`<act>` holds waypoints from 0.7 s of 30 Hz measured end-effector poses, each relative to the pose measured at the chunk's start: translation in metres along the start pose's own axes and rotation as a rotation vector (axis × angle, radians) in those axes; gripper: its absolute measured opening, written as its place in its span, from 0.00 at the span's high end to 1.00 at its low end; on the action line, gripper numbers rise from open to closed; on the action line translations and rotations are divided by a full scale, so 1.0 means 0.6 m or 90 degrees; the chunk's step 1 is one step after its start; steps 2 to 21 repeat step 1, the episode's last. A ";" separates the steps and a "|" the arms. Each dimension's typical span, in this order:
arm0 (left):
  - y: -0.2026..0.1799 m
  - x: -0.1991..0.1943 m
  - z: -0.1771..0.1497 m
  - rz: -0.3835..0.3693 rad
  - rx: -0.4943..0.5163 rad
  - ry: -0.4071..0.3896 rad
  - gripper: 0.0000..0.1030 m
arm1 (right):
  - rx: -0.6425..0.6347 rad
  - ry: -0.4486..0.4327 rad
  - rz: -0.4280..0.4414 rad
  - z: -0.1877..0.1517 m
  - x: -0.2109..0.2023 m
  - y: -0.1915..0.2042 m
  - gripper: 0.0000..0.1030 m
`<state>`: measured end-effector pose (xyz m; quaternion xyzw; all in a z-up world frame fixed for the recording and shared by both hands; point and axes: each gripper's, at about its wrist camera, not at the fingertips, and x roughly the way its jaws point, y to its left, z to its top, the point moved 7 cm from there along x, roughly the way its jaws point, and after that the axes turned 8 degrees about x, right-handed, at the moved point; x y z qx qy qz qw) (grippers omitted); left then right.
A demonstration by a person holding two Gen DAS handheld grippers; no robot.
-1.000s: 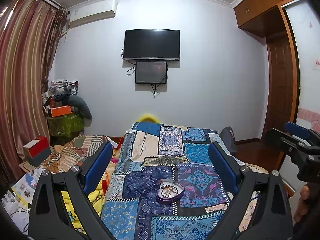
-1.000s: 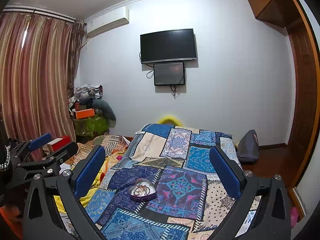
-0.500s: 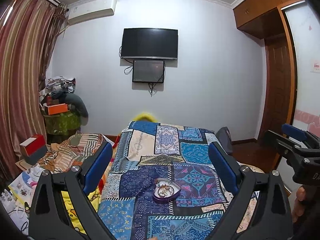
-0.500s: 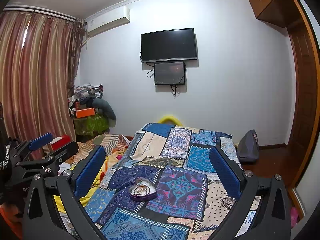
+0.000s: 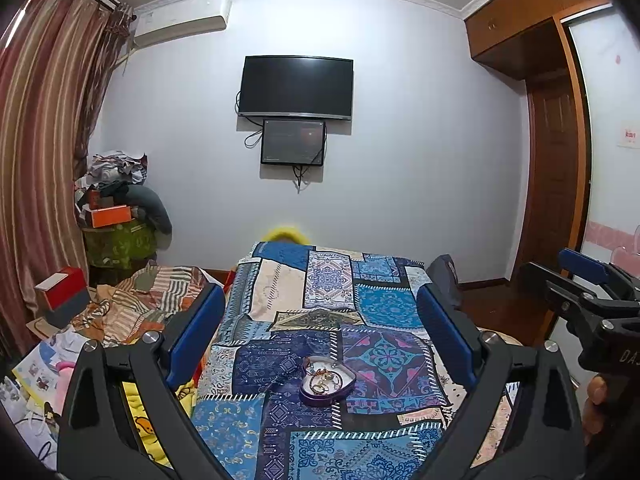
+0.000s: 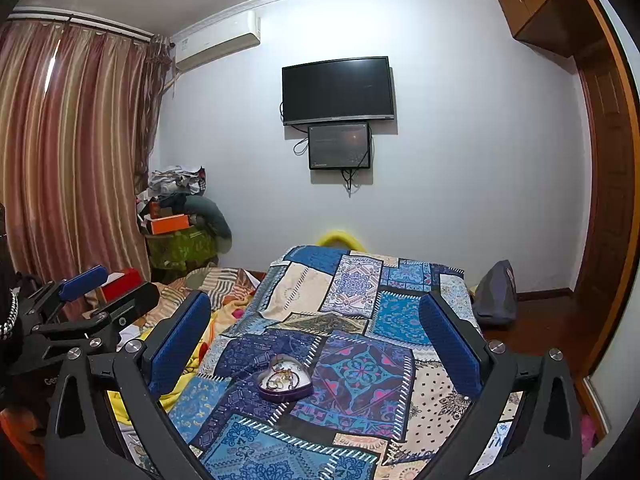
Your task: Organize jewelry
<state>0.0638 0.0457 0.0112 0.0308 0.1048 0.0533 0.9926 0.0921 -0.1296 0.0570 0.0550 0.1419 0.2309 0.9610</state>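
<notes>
A purple heart-shaped jewelry box (image 5: 327,380) lies open on a blue patchwork bedspread (image 5: 380,304), holding a tangle of rings and chains. It also shows in the right wrist view (image 6: 285,383). My left gripper (image 5: 320,332) is open and empty, held above and short of the box. My right gripper (image 6: 316,336) is open and empty too, at a similar distance. Each gripper appears in the other's view: the right at the right edge (image 5: 588,292), the left at the left edge (image 6: 84,304).
Crumpled striped and yellow bedding (image 5: 136,304) lies left of the bedspread. A red and white box (image 5: 62,290) and a cluttered stand (image 5: 116,236) sit by the curtain. A dark bag (image 6: 494,296) rests on the floor at right. A TV (image 5: 296,86) hangs on the far wall.
The left wrist view has shifted slightly, so the box sits a little left of and nearer the centre between the fingers. The right wrist view is nearly unchanged. Both grippers stay open.
</notes>
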 end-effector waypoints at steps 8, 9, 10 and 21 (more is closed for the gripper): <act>0.001 0.001 0.000 0.001 -0.001 0.001 0.06 | 0.000 0.001 0.000 0.000 0.001 -0.001 0.00; 0.001 0.001 0.000 0.001 -0.001 0.001 0.06 | 0.000 0.001 0.000 0.000 0.001 -0.001 0.00; 0.001 0.001 0.000 0.001 -0.001 0.001 0.06 | 0.000 0.001 0.000 0.000 0.001 -0.001 0.00; 0.001 0.001 0.000 0.001 -0.001 0.001 0.06 | 0.000 0.001 0.000 0.000 0.001 -0.001 0.00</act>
